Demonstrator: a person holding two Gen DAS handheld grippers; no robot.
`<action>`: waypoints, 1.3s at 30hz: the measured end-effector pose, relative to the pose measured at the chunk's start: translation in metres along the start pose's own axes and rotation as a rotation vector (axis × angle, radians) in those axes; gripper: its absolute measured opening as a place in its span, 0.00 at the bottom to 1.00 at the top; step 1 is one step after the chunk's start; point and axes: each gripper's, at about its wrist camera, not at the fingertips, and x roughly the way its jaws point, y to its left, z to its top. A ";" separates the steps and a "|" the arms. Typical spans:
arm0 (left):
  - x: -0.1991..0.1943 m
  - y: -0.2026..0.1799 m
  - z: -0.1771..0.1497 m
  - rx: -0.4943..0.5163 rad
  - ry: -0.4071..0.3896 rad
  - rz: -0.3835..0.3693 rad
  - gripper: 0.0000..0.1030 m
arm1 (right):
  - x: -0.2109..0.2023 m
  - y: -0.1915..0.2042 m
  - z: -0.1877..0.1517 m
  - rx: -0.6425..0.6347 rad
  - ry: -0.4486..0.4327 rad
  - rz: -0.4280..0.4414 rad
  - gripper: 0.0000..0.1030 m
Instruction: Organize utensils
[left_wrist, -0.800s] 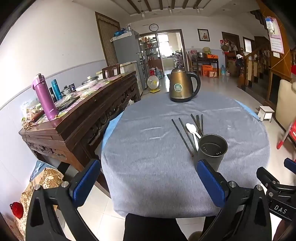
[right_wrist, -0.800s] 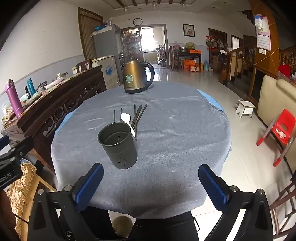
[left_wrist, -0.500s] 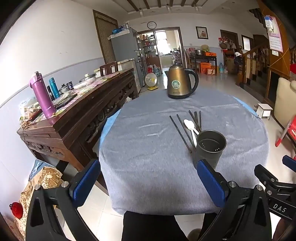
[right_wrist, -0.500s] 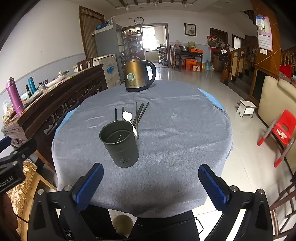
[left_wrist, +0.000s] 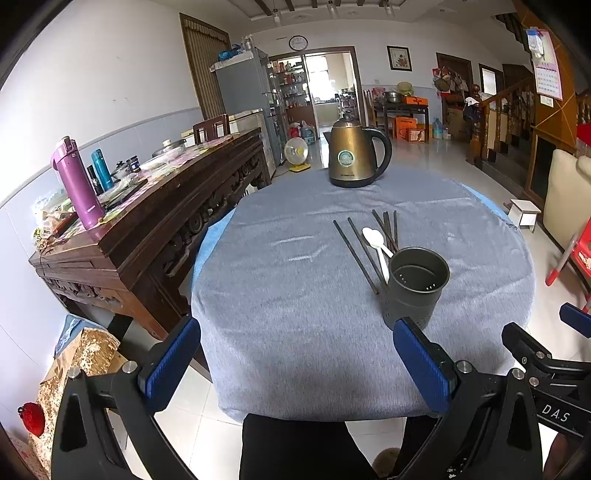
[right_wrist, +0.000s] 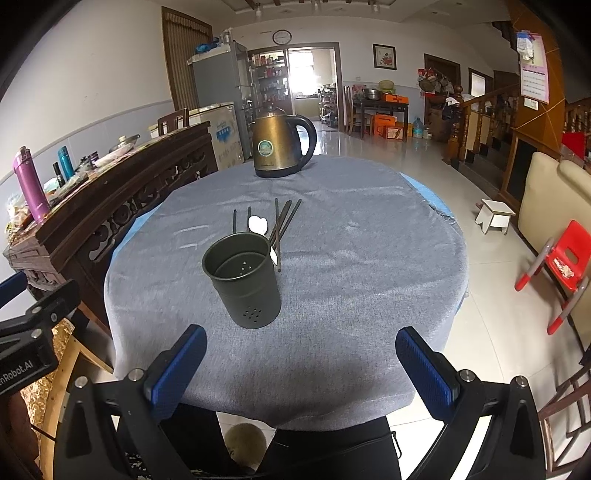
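A dark green perforated utensil cup (left_wrist: 415, 286) stands empty and upright on the grey-clothed round table (left_wrist: 295, 295); it also shows in the right wrist view (right_wrist: 244, 277). Behind it lie several dark chopsticks (left_wrist: 356, 253) (right_wrist: 284, 225) and a white spoon (left_wrist: 375, 240) (right_wrist: 258, 224), flat on the cloth. My left gripper (left_wrist: 295, 363) is open and empty at the table's near edge, left of the cup. My right gripper (right_wrist: 301, 367) is open and empty at the near edge, just short of the cup.
A bronze electric kettle (left_wrist: 354, 155) (right_wrist: 279, 146) stands at the table's far side. A carved wooden sideboard (left_wrist: 147, 229) with a purple flask (left_wrist: 75, 182) runs along the left. A red child's chair (right_wrist: 565, 266) and a small white stool (right_wrist: 495, 216) stand on the right floor.
Both grippers have moved slightly forward and lower toward the table; the cup and utensils appear a little closer. Nothing on the table has moved.
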 end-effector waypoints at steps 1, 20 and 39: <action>0.000 0.000 0.000 0.001 0.001 0.000 1.00 | 0.000 0.000 0.000 0.000 0.000 0.000 1.00; 0.002 0.000 -0.002 0.006 0.018 -0.005 1.00 | 0.003 0.002 -0.002 -0.005 0.006 0.004 1.00; 0.005 0.000 -0.005 0.016 0.037 -0.010 1.00 | 0.006 0.003 -0.003 -0.002 0.021 0.010 1.00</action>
